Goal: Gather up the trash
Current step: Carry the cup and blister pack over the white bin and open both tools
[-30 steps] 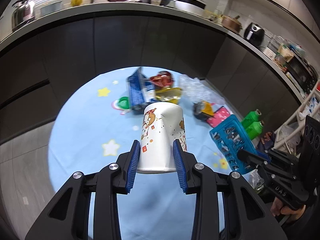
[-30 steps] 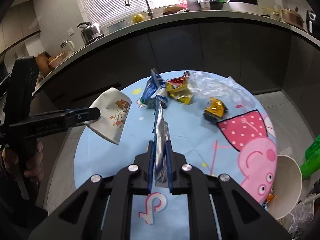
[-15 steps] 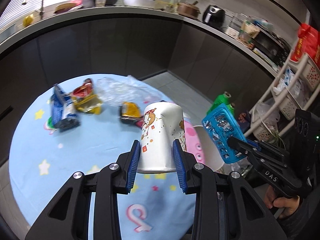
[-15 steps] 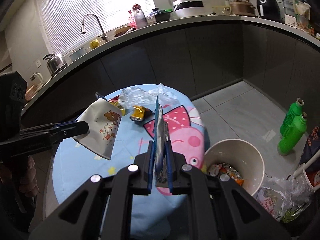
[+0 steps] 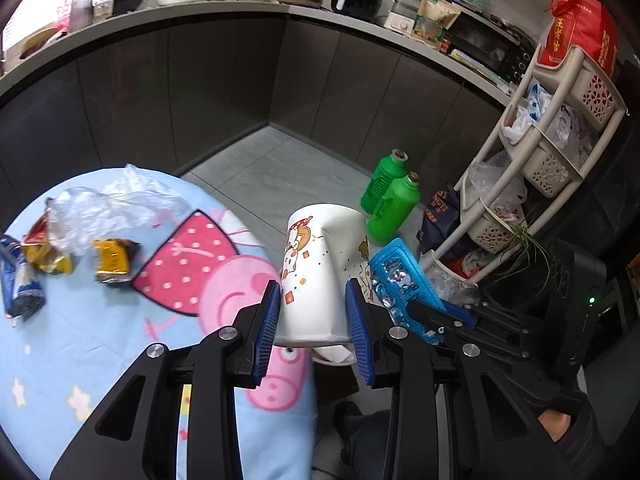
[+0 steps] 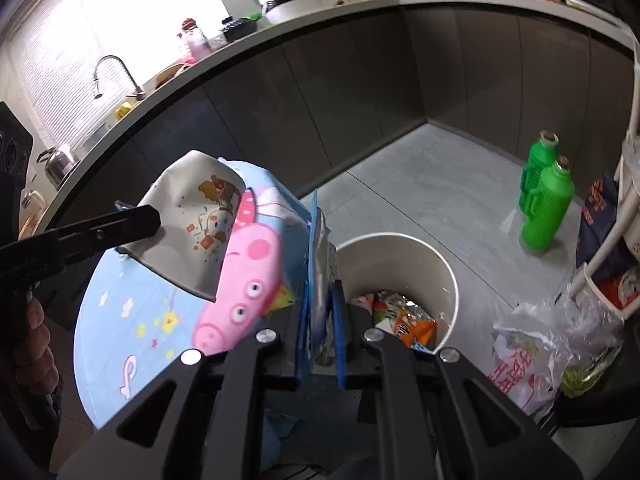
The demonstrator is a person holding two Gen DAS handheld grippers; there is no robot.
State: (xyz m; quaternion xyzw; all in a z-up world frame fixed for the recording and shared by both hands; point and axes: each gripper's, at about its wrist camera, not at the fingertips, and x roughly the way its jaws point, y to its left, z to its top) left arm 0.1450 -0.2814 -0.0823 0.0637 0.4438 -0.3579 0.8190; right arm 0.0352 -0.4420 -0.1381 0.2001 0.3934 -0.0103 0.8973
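My left gripper (image 5: 314,316) is shut on a crushed white paper cup (image 5: 320,268) with cartoon prints, held in the air past the right edge of the round table (image 5: 100,340). The cup also shows in the right wrist view (image 6: 192,232). My right gripper (image 6: 320,328) is shut on a flat blue and silver wrapper (image 6: 320,264), held beside the rim of the white trash bin (image 6: 400,244), which holds several wrappers. The same wrapper (image 5: 396,280) shows just right of the cup in the left wrist view.
On the table lie a yellow wrapper (image 5: 112,260), a clear plastic bag (image 5: 112,204), a blue packet (image 5: 18,276) and more wrappers. Two green bottles (image 6: 546,200) stand on the floor. A rack of baskets (image 5: 552,152) and a plastic bag (image 6: 556,344) are at the right.
Both grippers have swung right, from over the table toward the trash bin, each keeping its hold. The bin now lies just ahead of the right gripper.
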